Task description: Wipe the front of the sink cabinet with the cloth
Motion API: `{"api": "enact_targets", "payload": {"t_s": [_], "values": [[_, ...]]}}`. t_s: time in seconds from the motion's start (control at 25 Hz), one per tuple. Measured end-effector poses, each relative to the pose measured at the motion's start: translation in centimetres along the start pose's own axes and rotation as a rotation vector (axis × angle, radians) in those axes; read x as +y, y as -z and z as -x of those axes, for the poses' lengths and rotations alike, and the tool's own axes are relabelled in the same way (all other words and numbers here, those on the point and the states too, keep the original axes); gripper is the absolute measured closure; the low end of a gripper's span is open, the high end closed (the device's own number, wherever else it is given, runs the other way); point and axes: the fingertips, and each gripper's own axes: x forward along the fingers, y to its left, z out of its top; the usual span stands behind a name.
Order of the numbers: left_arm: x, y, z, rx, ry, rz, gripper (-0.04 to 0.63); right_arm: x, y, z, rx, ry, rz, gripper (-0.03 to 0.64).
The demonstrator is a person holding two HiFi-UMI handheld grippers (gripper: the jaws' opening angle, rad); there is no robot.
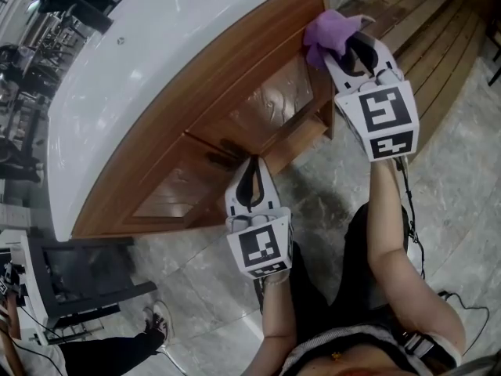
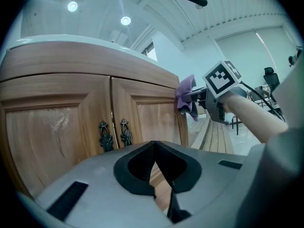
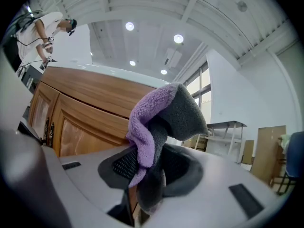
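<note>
The wooden sink cabinet (image 1: 235, 124) has two panelled doors under a white counter (image 1: 156, 61). My right gripper (image 1: 354, 49) is shut on a purple and grey cloth (image 1: 329, 34), which presses against the cabinet's top right corner. In the right gripper view the cloth (image 3: 159, 127) bulges out of the jaws beside the cabinet front (image 3: 90, 113). My left gripper (image 1: 251, 180) is shut with nothing in it, held low before the door handles (image 2: 114, 133). The left gripper view shows the cloth (image 2: 186, 96) and right gripper (image 2: 197, 98) at the cabinet's right edge.
Wooden decking (image 1: 423, 30) lies to the right of the cabinet, tiled floor (image 1: 329, 202) below it. A black stand (image 1: 86, 276) and a person's shoe (image 1: 159, 319) are at lower left. A person in white (image 3: 42, 23) stands beyond the counter. Cables (image 1: 462, 304) trail at lower right.
</note>
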Motion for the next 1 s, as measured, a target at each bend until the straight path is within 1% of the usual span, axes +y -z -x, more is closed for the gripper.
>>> {"api": "enact_targets", "payload": {"t_s": [0.28,0.48,0.6,0.72,0.84,0.92,1.0], "values": [[0.6,0.4,-0.1,-0.001,-0.01,0.027,0.589,-0.1,0.0,-0.1,-0.016,0.008,-0.007,0.443],[0.7,0.8,0.3,0.002,-0.008,0.04,0.589,-0.1,0.0,0.0,-0.027,0.012,0.011,0.443],[0.8,0.7,0.6,-0.002,-0.008,0.046,0.589,0.0,0.0,0.1,-0.04,0.028,0.023,0.443],[0.9,0.5,1.1,-0.006,-0.01,0.04,0.589,0.0,0.0,0.4,-0.067,0.045,0.036,0.443],[1.1,0.4,1.8,-0.007,-0.021,0.012,0.589,0.2,-0.1,0.9,-0.066,0.045,0.034,0.443],[1.3,0.4,2.2,-0.011,-0.017,0.013,0.589,0.5,0.0,1.4,-0.056,0.038,0.032,0.443],[1.4,0.4,2.4,-0.015,-0.012,0.024,0.589,0.9,0.0,2.0,-0.055,0.014,0.004,0.443]]}}
